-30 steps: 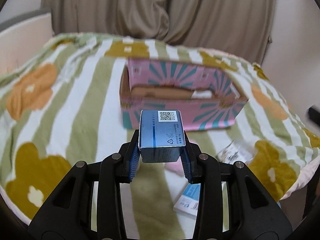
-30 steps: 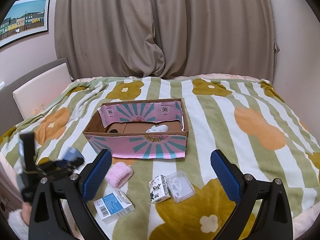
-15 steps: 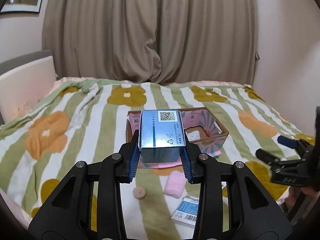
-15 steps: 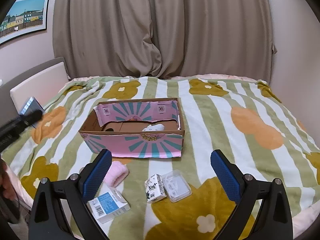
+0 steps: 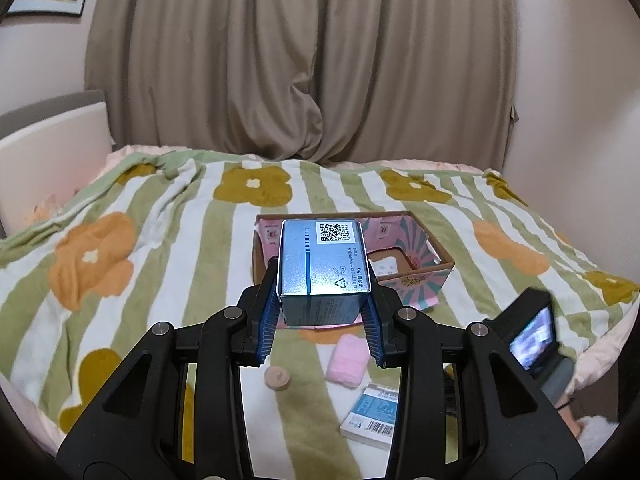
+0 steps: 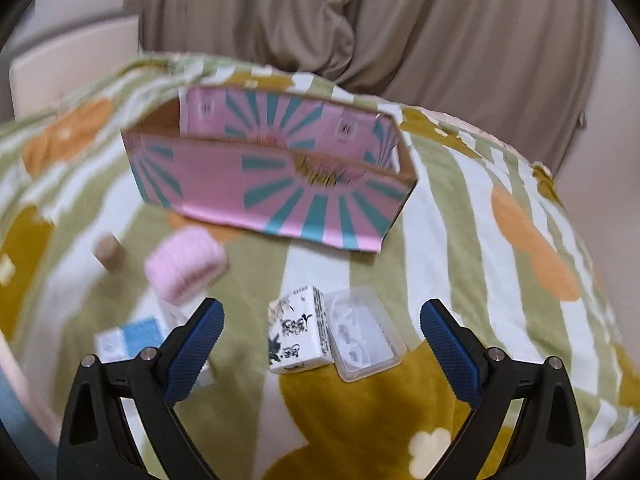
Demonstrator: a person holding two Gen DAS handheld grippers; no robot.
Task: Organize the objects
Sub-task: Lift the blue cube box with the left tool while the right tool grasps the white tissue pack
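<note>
Left claw (image 5: pixel 323 312): clamped on the blue carton (image 5: pixel 323 270), pads pressing its two side walls, carton upright and lifted clear of the bed.
Right claw (image 6: pixel 322 354): apart and narrowing, nothing pressed between the pads; it hangs over the white printed box (image 6: pixel 300 330) and the clear plastic case (image 6: pixel 366 334), which lie touching each other on the blanket (image 6: pixel 460 220).
Blue carton, handling: judged light and hollow; thin card, so firm squeezing could dent the walls. The side-wall hold looks sound.
Blue carton, writing: QR code sticker with digits beneath, a recycling triangle, small Chinese print and what reads as "5g"; no brand legible.
White printed box, handling: small stiff card, likely light; best taken across its long sides, though the case crowds one of them.
White printed box, writing: black brush-style markings, too blurred to read.
Clear plastic case, handling: hard, smooth, probably slippery; grip the straight edges.
Pink roll (image 6: pixel 186 266): soft, will squash under the pads.
Flat blue-and-white box (image 5: pixel 372 416): barcode visible, text unreadable.
Round wooden piece (image 5: pixel 277 377): small, hard, may roll.
Destination: pink cardboard box (image 6: pixel 280 196) with teal rays, open-topped, standing beyond the loose items; a white item lies inside.
</note>
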